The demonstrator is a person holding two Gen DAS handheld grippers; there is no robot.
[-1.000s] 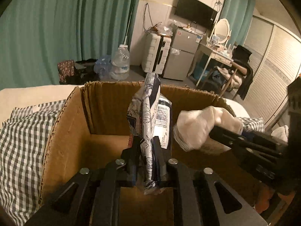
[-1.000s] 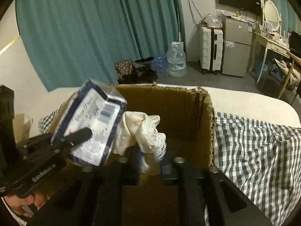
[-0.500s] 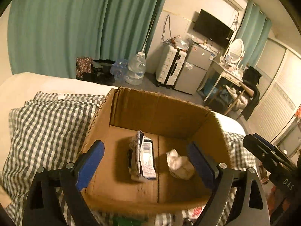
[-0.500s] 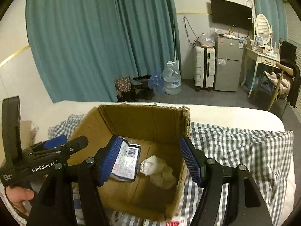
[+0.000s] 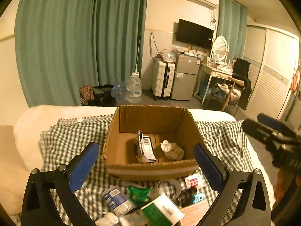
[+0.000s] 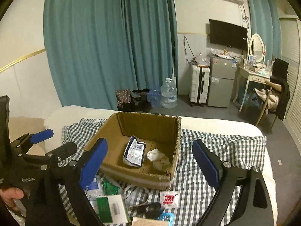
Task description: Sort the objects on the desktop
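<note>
An open cardboard box [image 5: 112, 146] [image 6: 176, 137] sits on a checked cloth. Inside it lie a blue-and-white barcoded packet [image 5: 145, 148] [image 6: 134, 151] and a crumpled white cloth [image 5: 172, 149] [image 6: 157, 156]. My left gripper [image 5: 145, 163] hangs above the box's near side, its jaws still opening, nothing between them. My right gripper [image 6: 148, 159] is also raised over the box's near edge, jaws opening and empty. In front of the box lies a pile: a green-and-white box [image 5: 161, 210] [image 6: 111, 208], a blue-labelled tub [image 5: 116, 200], a green wrapper [image 5: 138, 193], a red-and-white sachet [image 6: 169, 198].
The checked cloth [image 6: 225, 146] covers a pale bed. Each gripper shows at the edge of the other's view, left gripper [image 6: 35, 146], right gripper [image 5: 272, 131], with a hand [image 6: 11, 194] on it. Beyond the bed are teal curtains, a water jug [image 6: 169, 94], a suitcase and a small fridge.
Both grippers let go: the packet and the white cloth dropped into the box. Both jaws spread wide and both hands drew back and up, bringing the pile into view.
</note>
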